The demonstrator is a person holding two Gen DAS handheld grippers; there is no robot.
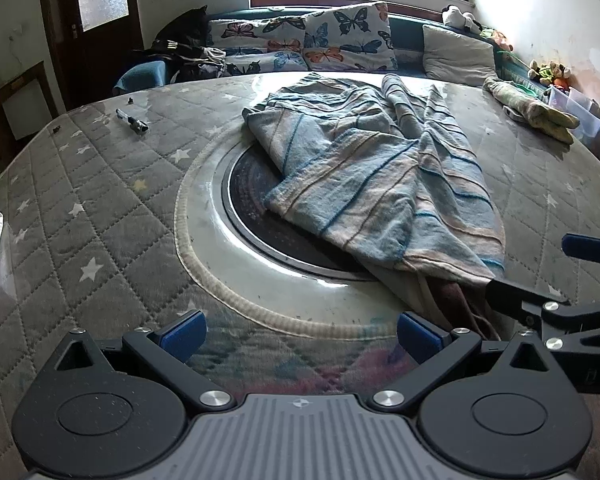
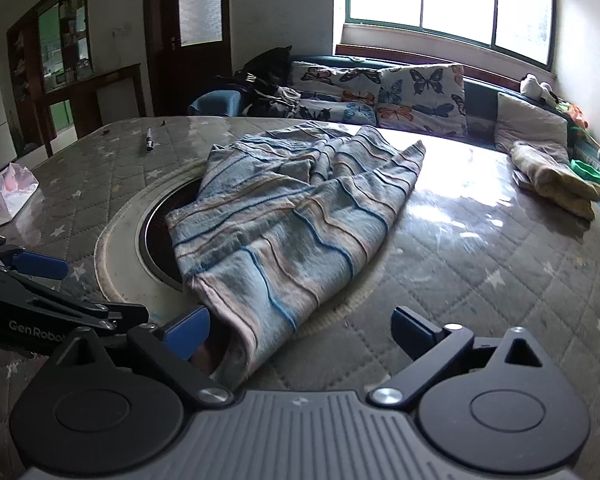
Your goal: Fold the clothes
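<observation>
Garment (image 1: 380, 168) is the thing to locate: a blue and beige striped piece lying crumpled on the quilted table cover (image 1: 80, 208), partly draped over the round dark inset (image 1: 256, 208) at the table's middle. Its long axis runs from the far side of that inset toward the near edge, and the near end, an open hem, is the part both tools face.

Left gripper (image 1: 300, 334) sits at the near edge, on the left of that hem; its jaws are spread wide with nothing between them but bare cover, and the cloth's near end lies ahead and to its right, just beside the right-hand finger. Right gripper (image 2: 300, 330) is the closer one, I judge: the hem lies directly ahead, between its fingers toward the left one, whose blue pad (image 2: 188, 334) looks to touch the fabric. It too is spread wide and has closed on nothing.

Beyond the inset, at the table's far right, lies a yellowish cloth (image 2: 556, 182).
</observation>
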